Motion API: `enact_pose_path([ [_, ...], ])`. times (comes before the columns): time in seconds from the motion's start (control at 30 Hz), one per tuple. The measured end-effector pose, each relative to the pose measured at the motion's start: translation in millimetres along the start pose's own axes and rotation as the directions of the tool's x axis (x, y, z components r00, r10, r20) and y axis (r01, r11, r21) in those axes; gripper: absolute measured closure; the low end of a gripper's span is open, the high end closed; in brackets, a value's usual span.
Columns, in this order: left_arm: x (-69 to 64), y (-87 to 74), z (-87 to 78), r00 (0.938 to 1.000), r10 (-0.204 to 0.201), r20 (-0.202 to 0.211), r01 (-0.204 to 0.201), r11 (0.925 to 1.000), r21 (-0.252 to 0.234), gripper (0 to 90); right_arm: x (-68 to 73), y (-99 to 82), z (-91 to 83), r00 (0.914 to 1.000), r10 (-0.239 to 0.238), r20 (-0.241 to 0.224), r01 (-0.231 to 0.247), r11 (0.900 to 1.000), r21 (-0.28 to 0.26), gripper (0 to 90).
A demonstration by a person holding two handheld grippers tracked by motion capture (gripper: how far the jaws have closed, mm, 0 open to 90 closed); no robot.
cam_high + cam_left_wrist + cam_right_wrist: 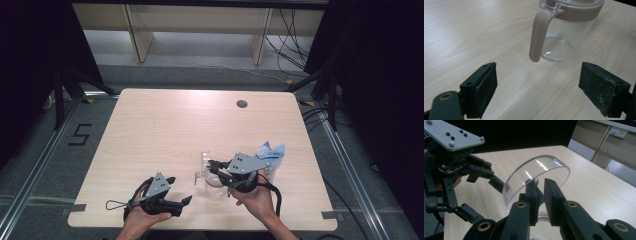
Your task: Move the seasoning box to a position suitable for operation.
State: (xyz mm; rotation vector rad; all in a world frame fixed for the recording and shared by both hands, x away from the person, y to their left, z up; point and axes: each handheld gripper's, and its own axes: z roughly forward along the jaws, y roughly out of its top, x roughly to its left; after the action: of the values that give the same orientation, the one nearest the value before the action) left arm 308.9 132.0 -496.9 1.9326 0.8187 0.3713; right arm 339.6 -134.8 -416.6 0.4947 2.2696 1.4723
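Right gripper jaws pinched nearly together on the rim of a clear plastic lid; lid held tilted on edge, lifted off the table. In the high view the right gripper sits above the jug, at about 5 o'clock of the tabletop, near the front edge.

Left gripper jaws spread wide, nothing between the pads; it points at the jug from the side, with the beige handle at 12 o'clock of the gap, short of the pads. In the high view the left gripper is at 9 o'clock of the jug, close but apart.

Blue-and-white pouch lies at 2 o'clock of the jug, just beyond the right hand.

Risks, as I judge them:
- Grip is on a thin, slick wall near one edge; the lid hangs off to one side of the jaws. Any twist of the wrist could let it pivot or slip out and drop onto the jug or table
- Jug is unheld. If the lid knocks the beige collar, the light empty jug could tip or skate toward the front edge
- Left jaws closing on the handle off-centre would swing the jug round rather than steady it
- Right forearm passes close to the pouch; a sweep outward could push it off the table edge at 3 o'clock
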Motion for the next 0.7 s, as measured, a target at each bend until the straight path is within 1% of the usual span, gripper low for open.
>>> enact_pose_path([
  [0.03, 0.0, 0.0, 0.0, 1.0, 0.0, 0.0, 0.0, 1.0, 0.0, 14.6, 0.0, 0.0, 0.0, 1.0, 0.0, 0.0, 0.0, 1.0, 0.0, 81.9],
  [0.07, 0.5, -0.2, -0.5, 0.9999, 0.01, 0.008, -0.01, 0.9999, 0.003, 14.6, 1.8, 0.5, 1.8, 1.0, -0.001, 0.009, 0.001, 0.9999, -0.011, 81.7],
  [0.13, 0.6, -0.4, -0.2, 0.9999, 0.007, 0.013, -0.007, 1.0, -0.006, 14.6, 2.4, 1.4, 2.7, 0.9999, -0.012, -0.009, 0.012, 0.9999, 0.002, 81.6],
  [0.17, 0.7, 0.0, -0.8, 0.9999, 0.008, 0.009, -0.008, 1.0, -0.001, 14.6, 3.9, 1.4, 4.1, 1.0, -0.009, -0.001, 0.009, 0.9999, -0.009, 81.6],
  [0.23, 1.1, 0.0, -1.0, 0.9999, 0.013, 0.008, -0.013, 0.9999, 0.0, 14.6, 4.3, 1.7, 4.5, 0.9999, -0.014, -0.005, 0.014, 0.9999, -0.006, 81.2],
  [0.27, 1.2, -0.2, -1.1, 0.9999, 0.014, 0.008, -0.014, 0.9999, 0.001, 14.6, 4.9, 2.4, 5.3, 0.9998, -0.008, -0.018, 0.008, 0.9999, -0.006, 80.6],
  [0.3, 1.2, -0.2, -1.1, 0.9999, 0.014, 0.008, -0.014, 0.9999, 0.001, 14.6, 4.9, 2.4, 5.3, 0.9998, -0.008, -0.018, 0.008, 0.9999, -0.006, 80.6],
  [0.33, 0.4, -0.2, -0.6, 0.9999, 0.003, 0.012, -0.003, 1.0, -0.007, 14.6, 4.8, 2.4, 5.5, 0.9997, -0.01, -0.024, 0.01, 0.9999, -0.005, 80.4],
  [0.37, 0.5, -0.3, -0.9, 0.9999, 0.009, 0.013, -0.009, 1.0, -0.002, 14.6, 5.3, 2.5, 5.5, 1.0, 0.0, -0.005, 0.0, 0.9999, -0.011, 79.4],
  [0.4, 0.4, -0.4, -0.9, 0.9999, 0.01, 0.013, -0.01, 1.0, -0.001, 14.6, 5.1, 2.7, 5.0, 1.0, -0.004, -0.001, 0.004, 0.9999, -0.012, 79.1],
  [0.43, 0.4, -0.4, -0.9, 0.9999, 0.01, 0.013, -0.01, 1.0, -0.001, 14.6, 5.1, 2.7, 5.0, 1.0, -0.004, -0.001, 0.004, 0.9999, -0.012, 79.1],
  [0.47, 1.2, -0.2, -0.6, 0.9998, 0.013, 0.013, -0.013, 0.9999, -0.004, 14.6, 5.4, 2.6, 5.2, 0.9999, 0.008, -0.007, -0.008, 0.9999, -0.011, 78.3],
  [0.5, 0.8, -0.3, -0.1, 0.9999, 0.004, 0.016, -0.004, 0.9999, -0.012, 14.6, 5.2, 2.5, 5.4, 0.9999, 0.008, -0.008, -0.008, 0.9999, -0.011, 77.9],
  [0.53, 0.8, -0.3, -0.1, 0.9999, 0.004, 0.016, -0.004, 0.9999, -0.012, 14.6, 4.3, 2.5, 5.0, 1.0, -0.002, -0.006, 0.002, 0.9999, -0.012, 77.4],
  [0.57, 2.4, -0.1, -1.3, 0.9997, 0.023, 0.012, -0.023, 0.9997, 0.0, 14.7, 4.3, 2.4, 4.3, 1.0, 0.003, -0.003, -0.003, 0.9999, -0.012, 76.5],
  [0.63, 2.6, -0.3, -1.8, 0.9998, 0.017, 0.009, -0.017, 0.9999, -0.001, 14.6, 3.4, 2.6, 2.6, 1.0, 0.005, -0.005, -0.005, 1.0, -0.003, 75.8],
  [0.67, 3.3, 0.1, -2.9, 0.9998, 0.019, 0.008, -0.019, 0.9998, 0.004, 14.6, 2.0, 2.2, -0.3, 0.9999, 0.009, -0.007, -0.009, 0.9999, -0.008, 73.4],
  [0.7, 3.4, 0.1, -3.1, 0.9998, 0.02, 0.007, -0.02, 0.9998, 0.005, 14.7, 1.2, 1.6, -1.7, 0.9999, 0.009, 0.008, -0.009, 0.9998, -0.017, 72.0],
])
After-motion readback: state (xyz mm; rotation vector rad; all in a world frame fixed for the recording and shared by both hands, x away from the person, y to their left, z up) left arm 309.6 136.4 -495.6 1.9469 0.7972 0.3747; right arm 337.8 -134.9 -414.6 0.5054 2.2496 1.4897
